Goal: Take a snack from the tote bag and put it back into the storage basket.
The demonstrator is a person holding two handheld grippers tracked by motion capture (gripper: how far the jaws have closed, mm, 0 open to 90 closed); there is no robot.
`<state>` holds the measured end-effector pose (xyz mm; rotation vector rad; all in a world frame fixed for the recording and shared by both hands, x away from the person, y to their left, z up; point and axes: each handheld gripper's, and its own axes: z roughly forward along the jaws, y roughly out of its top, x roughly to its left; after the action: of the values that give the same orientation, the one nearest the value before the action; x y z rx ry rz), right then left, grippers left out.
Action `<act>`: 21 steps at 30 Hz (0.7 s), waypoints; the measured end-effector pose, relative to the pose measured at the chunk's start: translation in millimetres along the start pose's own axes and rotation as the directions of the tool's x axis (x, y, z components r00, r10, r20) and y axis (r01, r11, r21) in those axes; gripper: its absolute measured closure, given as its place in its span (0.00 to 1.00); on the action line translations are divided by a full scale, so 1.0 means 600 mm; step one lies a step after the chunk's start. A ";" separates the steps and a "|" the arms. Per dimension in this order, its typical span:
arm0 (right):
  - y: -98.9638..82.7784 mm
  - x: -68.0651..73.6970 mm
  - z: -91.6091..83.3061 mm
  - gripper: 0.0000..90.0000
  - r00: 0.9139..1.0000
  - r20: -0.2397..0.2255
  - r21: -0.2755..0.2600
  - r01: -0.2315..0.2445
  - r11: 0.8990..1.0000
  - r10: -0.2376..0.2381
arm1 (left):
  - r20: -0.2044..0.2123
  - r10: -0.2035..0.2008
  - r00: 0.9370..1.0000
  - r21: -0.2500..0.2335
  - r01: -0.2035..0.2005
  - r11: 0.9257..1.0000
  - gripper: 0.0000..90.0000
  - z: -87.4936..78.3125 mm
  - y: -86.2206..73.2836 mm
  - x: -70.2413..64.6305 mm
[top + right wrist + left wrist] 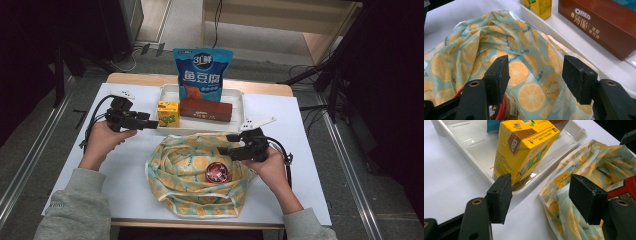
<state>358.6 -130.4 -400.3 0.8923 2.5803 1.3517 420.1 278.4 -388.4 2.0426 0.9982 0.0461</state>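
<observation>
L tongs [150, 124] are sitting at approx 9 o'clock on the desk [120, 170], pointing toward 3 o'clock at the yellow juice carton [168, 113]. Jaws are standing wide apart w/ nothing between the pads; in the left gripper view the carton [524, 152] is standing just beyond them, untouched, tilting a bit in the pic. The carton is resting in the white tray [239, 102], at the tray's 9 o'clock end, near the front rim.

Tray is lying at approx 12 o'clock on the desk. Next to the carton, toward 3 o'clock, a brown Oreo box [206, 109] is lying flat in the same tray, and a blue snack pouch [202, 72] is standing upright behind it at the back.

At desk centre, approx 6 o'clock, a fruit-print cloth bag [185, 170] is lying crumpled, its top edge just beside the tray's front rim. A red round tin [216, 172] is sitting on the cloth, right of centre.

R tongs [223, 150] are hovering at approx 4 o'clock, pointing toward 9 o'clock over the bag's upper right part. Jaws are apart, gripping nothing; in the right gripper view, cloth [524, 72] is showing between and below the pads, contact can't tell. The tin is lying just beside the R tongs, at their 6 o'clock.
</observation>
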 end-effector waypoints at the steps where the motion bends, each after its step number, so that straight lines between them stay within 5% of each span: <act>1: -0.001 0.002 0.000 0.44 1.000 -0.002 0.002 0.000 1.000 0.000 | 0.003 0.001 1.000 -0.004 -0.001 1.000 0.40 -0.001 0.000 0.000; 21: -0.016 0.064 -0.008 0.43 0.998 -0.040 0.005 0.040 0.999 -0.040 | 0.000 -0.012 1.000 -0.019 0.012 1.000 0.39 -0.007 0.001 0.006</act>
<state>321.1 -117.5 -398.1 0.8190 2.6182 1.3653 421.2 283.3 -386.5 2.0193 1.0065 0.0484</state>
